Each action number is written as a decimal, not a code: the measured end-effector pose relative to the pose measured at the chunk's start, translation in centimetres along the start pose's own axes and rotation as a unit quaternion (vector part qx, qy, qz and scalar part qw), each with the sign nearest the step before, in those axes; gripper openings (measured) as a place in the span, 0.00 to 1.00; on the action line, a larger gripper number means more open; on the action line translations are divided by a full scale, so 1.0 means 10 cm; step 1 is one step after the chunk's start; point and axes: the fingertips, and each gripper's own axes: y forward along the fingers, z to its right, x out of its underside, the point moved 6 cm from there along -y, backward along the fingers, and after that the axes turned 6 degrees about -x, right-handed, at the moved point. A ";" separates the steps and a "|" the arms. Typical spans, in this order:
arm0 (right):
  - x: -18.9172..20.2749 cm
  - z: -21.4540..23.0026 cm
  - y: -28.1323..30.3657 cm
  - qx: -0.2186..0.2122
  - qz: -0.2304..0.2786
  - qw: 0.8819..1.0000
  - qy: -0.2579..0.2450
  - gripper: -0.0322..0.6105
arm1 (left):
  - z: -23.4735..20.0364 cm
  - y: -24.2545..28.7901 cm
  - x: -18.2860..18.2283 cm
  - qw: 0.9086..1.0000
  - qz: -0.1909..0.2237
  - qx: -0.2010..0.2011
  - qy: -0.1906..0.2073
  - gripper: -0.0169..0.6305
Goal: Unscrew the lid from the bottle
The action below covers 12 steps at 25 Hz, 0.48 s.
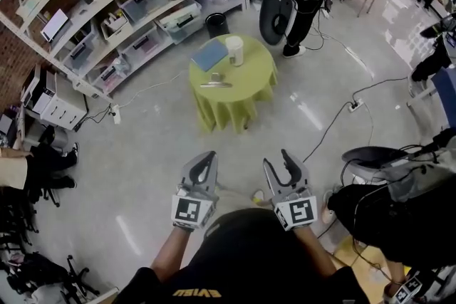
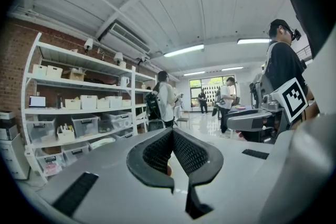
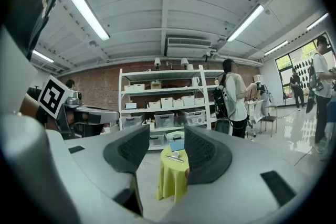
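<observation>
**Bottle standing far up the frame, both grippers waiting low**

In the head view's lower left of centre, the left gripper is pointing up the frame with its jaws pressed together on nothing; its own view is showing the ribbed pads meeting with no object between them.

Up the frame from there, well apart from both tools, the round table with its yellow-green cloth is standing in the upper middle. The white bottle is sitting upright on the far part of the tabletop. Its long axis is running vertically, with the lid on top, seemingly not yet loosened. Just to its left a blue pad is lying flat. A silvery object, too small to name, is resting nearer the table's lower edge.

In the lower right of centre, the right gripper is holding its jaws apart and empty. In its own view the distant table is showing through the gap between the pads, so this tool is already aiming at it.

The bottle's column in the frame is falling between the two grippers, so neither is looking clearly nearer. The coming move is probably an approach up the frame across open floor. One tool would then be steadying the upright body while the other is coming onto the lid from above.
</observation>
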 end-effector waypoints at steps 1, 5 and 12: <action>0.01 0.01 -0.01 0.001 -0.001 1.000 0.004 0.39 | 0.02 0.00 0.00 1.000 0.002 0.001 0.000 0.05; -0.01 0.10 -0.02 0.001 0.002 1.000 0.022 0.67 | 0.10 0.05 -0.06 1.000 0.019 0.005 0.003 0.05; 0.03 0.17 0.02 0.004 -0.011 0.999 0.052 0.70 | 0.06 0.13 -0.15 1.000 0.014 0.002 0.019 0.05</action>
